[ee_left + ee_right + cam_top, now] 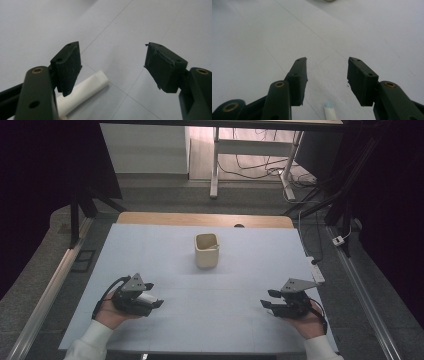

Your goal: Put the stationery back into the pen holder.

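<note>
Left gripper (156,294): jaws stand wide apart, nothing between the pads. In the left gripper view a white tube (82,93) lies flat on the sheet below and behind the left-hand pad (68,67), its far end poking out toward 4 o'clock of that pad; whether pad and tube touch cannot be told. In the high view the same white tube (146,297) lies just under the gripper body.

Right gripper (266,299): jaws likewise wide, gap empty. In the right gripper view a small white cylinder with a pale blue tip (329,111) lies on the sheet at 6 o'clock of the gap, nearer the camera than the pads, clear of both.

Both grippers rest low over the pale sheet (210,320), left one at about 8 o'clock of the sheet's centre, right one at about 4 o'clock, well apart.

Cream cup (206,250) stands upright at 12 o'clock of the centre, far from both grippers. Wooden table edge (150,218) shows beyond the sheet.
</note>
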Action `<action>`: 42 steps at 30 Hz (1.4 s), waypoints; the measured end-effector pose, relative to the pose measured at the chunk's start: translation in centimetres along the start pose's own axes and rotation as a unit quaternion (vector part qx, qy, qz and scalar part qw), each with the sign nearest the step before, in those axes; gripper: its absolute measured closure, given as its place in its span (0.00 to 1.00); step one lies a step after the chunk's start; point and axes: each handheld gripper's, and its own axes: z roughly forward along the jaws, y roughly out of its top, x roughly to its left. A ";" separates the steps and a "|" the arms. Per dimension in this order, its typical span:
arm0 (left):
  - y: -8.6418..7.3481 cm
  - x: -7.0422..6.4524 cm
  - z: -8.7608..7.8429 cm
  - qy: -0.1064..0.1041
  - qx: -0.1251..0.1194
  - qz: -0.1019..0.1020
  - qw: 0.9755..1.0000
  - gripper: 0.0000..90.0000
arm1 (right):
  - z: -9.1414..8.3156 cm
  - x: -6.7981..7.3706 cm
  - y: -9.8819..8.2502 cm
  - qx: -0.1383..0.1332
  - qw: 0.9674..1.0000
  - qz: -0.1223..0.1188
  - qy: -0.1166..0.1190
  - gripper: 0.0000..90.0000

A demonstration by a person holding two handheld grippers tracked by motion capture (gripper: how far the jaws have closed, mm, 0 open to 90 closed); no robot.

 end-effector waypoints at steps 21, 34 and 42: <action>-0.8 -0.9 -0.1 0.005 -0.007 -0.008 1.000 0.30 | -1.3 -1.1 0.7 0.095 0.995 -0.037 -0.001 0.51; -1.0 -0.8 -0.2 0.006 -0.008 -0.010 1.000 0.30 | -0.4 -1.3 0.1 0.166 0.985 -0.053 0.013 0.46; -0.9 -0.9 0.0 0.003 -0.007 -0.007 1.000 0.30 | 0.4 -1.3 -0.9 0.205 0.977 -0.053 0.022 0.46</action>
